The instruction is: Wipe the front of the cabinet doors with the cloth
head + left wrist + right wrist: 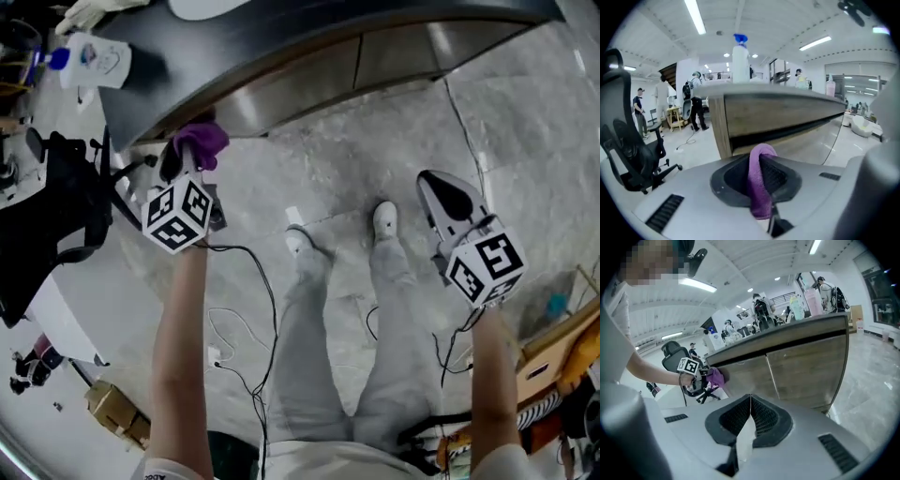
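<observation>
A grey stone floor (394, 150) runs under a long counter with wooden cabinet doors (801, 364). At the upper left of the head view, the left gripper (187, 161) pinches a purple cloth (202, 141) in its jaws, close to the cabinet's left end. The right gripper (439, 192) is at the middle right, away from the doors, with its jaws pressed together and holding nothing.

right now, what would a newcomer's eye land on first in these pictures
The purple cloth, pinched in the shut left gripper close by the left end of the wooden cabinet doors. Next, the right gripper, shut on nothing, held off to the right over the grey marbled floor. A spray bottle with a blue top stands on the counter above.
</observation>
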Motion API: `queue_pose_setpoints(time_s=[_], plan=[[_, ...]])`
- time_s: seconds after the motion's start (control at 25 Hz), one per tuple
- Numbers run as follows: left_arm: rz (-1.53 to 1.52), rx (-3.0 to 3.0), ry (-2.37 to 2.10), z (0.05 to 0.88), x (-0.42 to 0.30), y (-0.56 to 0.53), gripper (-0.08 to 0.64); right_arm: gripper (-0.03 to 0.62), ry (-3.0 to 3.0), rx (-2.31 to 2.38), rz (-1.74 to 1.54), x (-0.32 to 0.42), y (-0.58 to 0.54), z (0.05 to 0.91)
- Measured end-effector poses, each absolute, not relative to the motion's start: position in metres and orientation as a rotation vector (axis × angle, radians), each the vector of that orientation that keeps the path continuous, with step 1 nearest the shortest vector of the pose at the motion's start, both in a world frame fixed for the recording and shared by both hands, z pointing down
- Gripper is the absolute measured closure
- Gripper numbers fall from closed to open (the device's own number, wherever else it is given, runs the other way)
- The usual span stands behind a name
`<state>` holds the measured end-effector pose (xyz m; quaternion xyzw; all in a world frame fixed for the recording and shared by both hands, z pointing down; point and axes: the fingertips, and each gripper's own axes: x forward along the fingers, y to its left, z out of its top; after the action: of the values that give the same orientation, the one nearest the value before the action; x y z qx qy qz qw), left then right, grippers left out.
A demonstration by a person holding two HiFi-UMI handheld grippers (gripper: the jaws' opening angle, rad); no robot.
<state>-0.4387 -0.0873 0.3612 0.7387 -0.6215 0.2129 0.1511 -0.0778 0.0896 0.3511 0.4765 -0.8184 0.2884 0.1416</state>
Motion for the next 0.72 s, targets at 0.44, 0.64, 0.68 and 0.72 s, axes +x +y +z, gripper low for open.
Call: queue_pose_setpoints(time_s=[0.44,0.64,0.68,0.72], plan=[[0.465,2.484,-1.747,0.119,-0.442,0.022,0.512,0.563,-2.548,1.336,0.64,-0.094,0.117,0.12],[0.374,2.431,-1.762,0.03,-0.458,0.099,0.512,0.563,-2.551,1.296,0.525,-0.092,0.153,0.044],[0.356,2.41,-1.787,0.014,-0.46,0.109,0.512,0.563,-2.544,1.301,0.507,-0.087,0.157,0.032],[0.322,2.396,-1.808,-0.004,-0.46,0.117,0.512,0.563,-2.543,1.31,0.497,-0.084,0.158,0.019]])
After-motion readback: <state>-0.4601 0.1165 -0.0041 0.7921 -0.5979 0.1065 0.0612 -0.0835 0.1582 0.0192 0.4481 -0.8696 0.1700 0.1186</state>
